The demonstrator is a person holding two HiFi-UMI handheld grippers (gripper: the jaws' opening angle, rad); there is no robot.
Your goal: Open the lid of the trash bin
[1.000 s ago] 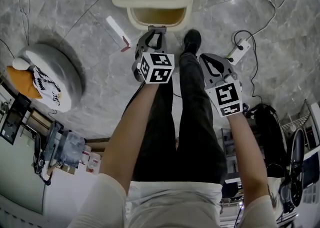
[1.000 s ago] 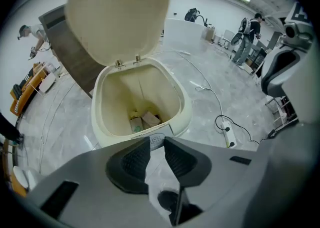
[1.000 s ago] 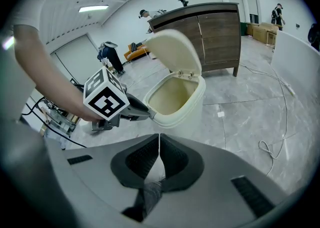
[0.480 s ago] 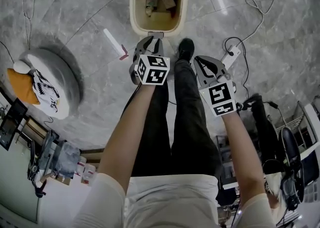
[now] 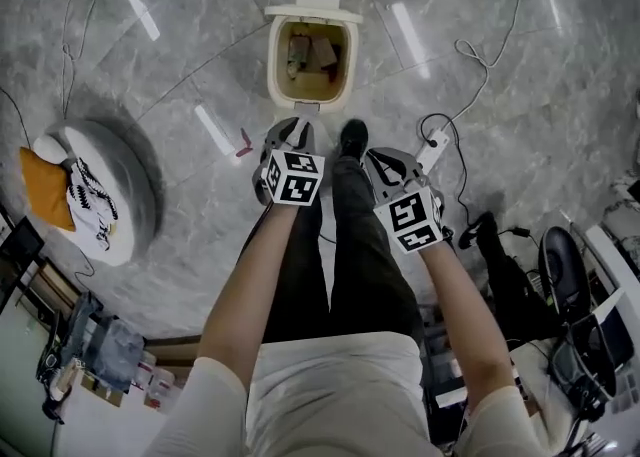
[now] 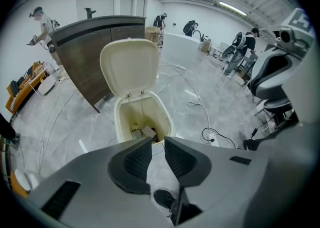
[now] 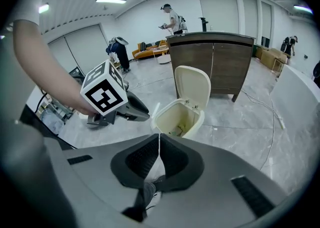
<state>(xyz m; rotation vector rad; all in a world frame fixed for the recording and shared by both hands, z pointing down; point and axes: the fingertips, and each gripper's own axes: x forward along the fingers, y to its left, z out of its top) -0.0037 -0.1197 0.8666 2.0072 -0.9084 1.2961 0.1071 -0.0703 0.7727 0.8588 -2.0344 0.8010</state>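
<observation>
Bin [image 5: 273, 65] stands on the grey floor [image 5: 180, 55] straight ahead of the person. Lid [image 5: 313, 12] is up, hinged at the far edge, mouth fully open. Bits of trash [image 5: 310, 53] show at the bottom. In the left gripper view the lid [image 6: 130, 65] stands upright behind the cream tub [image 6: 120, 122].

Change from a second ago: the lid then leaned over the mouth and hid most of it. Half a second ago it had swung up and the trash was in sight. Now it stands well back. The bin also shows smaller and lower in the head view than before.

Left gripper [image 5: 290, 125] hovers near the bin's front base, not touching it. Its jaws stand a narrow gap apart with nothing between them — only floor and the bin's front rim show through [image 6: 158, 147].

Right gripper [image 5: 376, 156] hangs to the right of the dark shoe [image 5: 352, 135], further from the bin. Its jaws are pressed together at the tips, empty [image 7: 159, 144]. Its view shows the open bin [image 7: 165, 117], the lid [image 7: 192, 85] and the left gripper [image 7: 127, 112] off to the left.

Both grippers keep roughly the same side-by-side spacing as in the earlier frames.

A white power strip [image 5: 432, 148] with its cable lies on the floor right of the right gripper.
</observation>
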